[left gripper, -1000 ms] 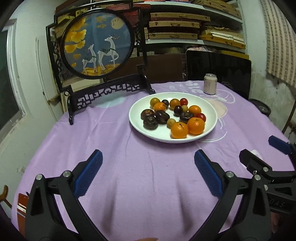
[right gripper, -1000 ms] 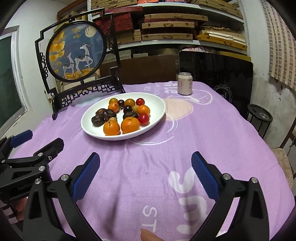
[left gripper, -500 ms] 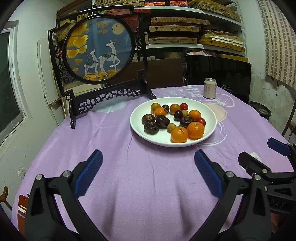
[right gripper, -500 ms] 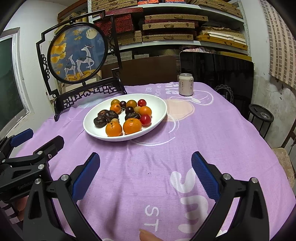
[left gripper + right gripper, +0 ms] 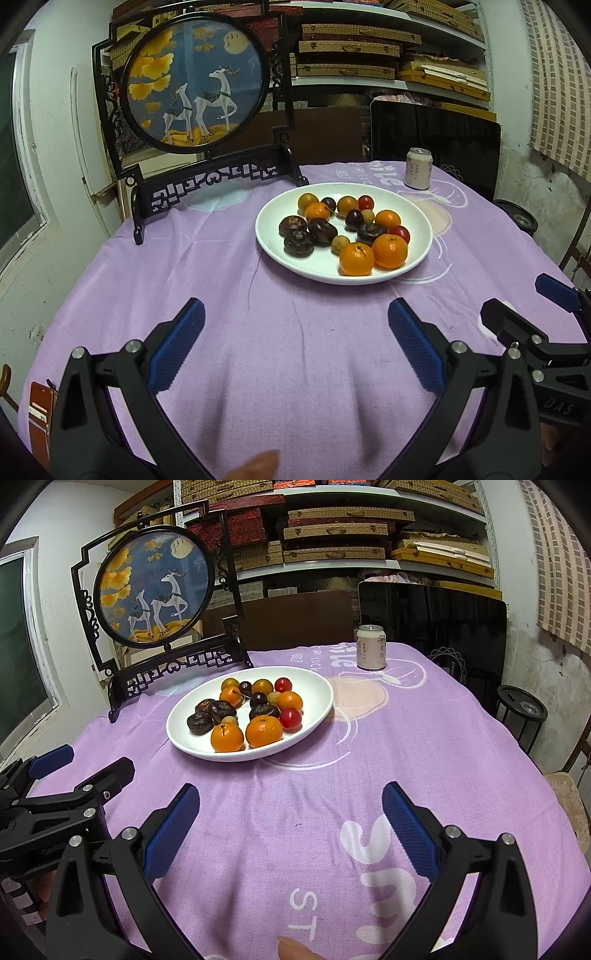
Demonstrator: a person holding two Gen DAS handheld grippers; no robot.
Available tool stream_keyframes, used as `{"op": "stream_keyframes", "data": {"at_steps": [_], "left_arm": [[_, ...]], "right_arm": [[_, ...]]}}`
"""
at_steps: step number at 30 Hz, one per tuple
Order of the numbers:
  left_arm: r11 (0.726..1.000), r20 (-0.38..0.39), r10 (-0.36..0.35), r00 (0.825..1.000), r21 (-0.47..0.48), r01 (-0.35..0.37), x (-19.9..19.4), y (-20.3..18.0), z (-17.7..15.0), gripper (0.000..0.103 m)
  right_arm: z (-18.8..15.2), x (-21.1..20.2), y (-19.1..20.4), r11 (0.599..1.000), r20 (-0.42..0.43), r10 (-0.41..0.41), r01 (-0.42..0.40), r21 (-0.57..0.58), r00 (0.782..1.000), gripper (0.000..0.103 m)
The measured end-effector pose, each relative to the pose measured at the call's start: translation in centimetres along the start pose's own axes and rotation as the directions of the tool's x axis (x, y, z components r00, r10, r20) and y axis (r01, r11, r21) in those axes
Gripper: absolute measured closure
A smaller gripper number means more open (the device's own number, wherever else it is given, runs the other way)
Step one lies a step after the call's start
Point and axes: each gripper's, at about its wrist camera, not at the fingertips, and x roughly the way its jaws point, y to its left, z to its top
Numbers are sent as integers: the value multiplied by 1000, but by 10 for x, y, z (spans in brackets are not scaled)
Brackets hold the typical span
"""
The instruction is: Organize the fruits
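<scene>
A white plate [image 5: 273, 243] [image 5: 314, 698] rests on the purple tablecloth and holds mixed fruit: two big tangerines [image 5: 356, 259] [image 5: 264, 732] at its near edge, dark brown wrinkled fruits [image 5: 298, 243] [image 5: 200, 723], red cherry tomatoes [image 5: 400, 233] [image 5: 290, 718], small orange and yellow ones behind. My left gripper [image 5: 295, 326] hangs open over bare cloth, well short of the plate. My right gripper [image 5: 290, 808] is open too, nothing between its blue pads, plate ahead and to its left. Each gripper shows at the edge of the other's view.
A black-framed round deer screen [image 5: 195, 81] [image 5: 155, 590] stands behind the plate at the left. A drink can [image 5: 418, 168] [image 5: 371, 647] sits far right on the table. A dark chair back [image 5: 432, 616] and shelves of boxes lie beyond. A black stand [image 5: 521, 709] is off the table's right.
Both views have tilted up slightly, so the plate and screen sit lower in frame and a little nearer. Both grippers stay open and empty.
</scene>
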Motion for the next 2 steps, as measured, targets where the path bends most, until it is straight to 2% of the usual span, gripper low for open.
{"op": "stream_keyframes", "data": {"at_steps": [2], "left_arm": [[1000, -1, -1, 1000, 2, 1, 0, 0, 0, 2]], "right_arm": [[0, 0, 0, 1000, 0, -1, 1, -2, 1000, 4]]}}
